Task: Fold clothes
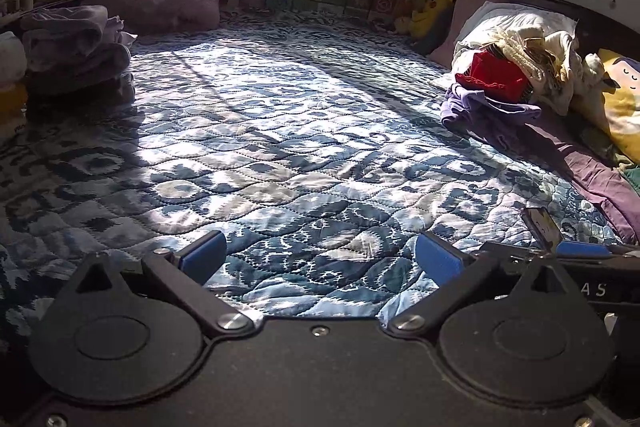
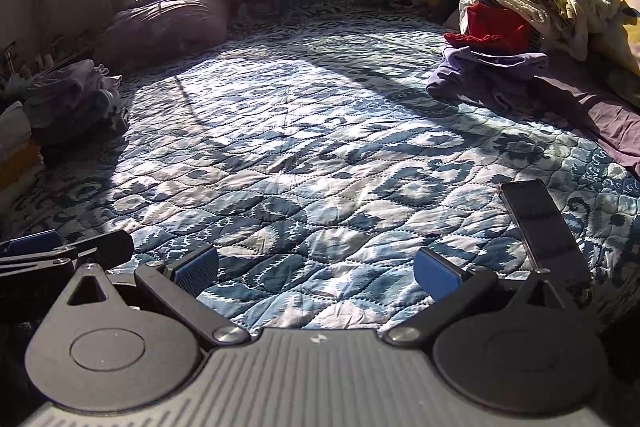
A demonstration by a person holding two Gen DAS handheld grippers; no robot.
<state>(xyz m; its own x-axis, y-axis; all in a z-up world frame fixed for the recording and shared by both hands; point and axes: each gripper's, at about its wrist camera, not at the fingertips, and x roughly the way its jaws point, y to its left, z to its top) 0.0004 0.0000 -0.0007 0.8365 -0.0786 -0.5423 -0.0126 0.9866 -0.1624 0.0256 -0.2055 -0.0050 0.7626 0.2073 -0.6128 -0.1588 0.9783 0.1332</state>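
Clothes (image 1: 496, 87) heaped at two o'clock on the bed (image 1: 280, 147); stack (image 1: 72, 51) at ten. Soft, light; we'd pinch an edge. Both grippers' (image 1: 320, 259) (image 2: 316, 267) fingers wide, holding nothing.

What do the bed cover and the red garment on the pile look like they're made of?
The bed cover looks like quilted cotton or polyester, matte with a slight sheen: stitched curves puff the printed blue fabric. The red garment seems soft, matte knit or fleece, though its weave is too small to tell.

left gripper (image 1: 320, 259) black, blue-padded jaws, silver screws; right gripper (image 2: 316, 267) ribbed grey
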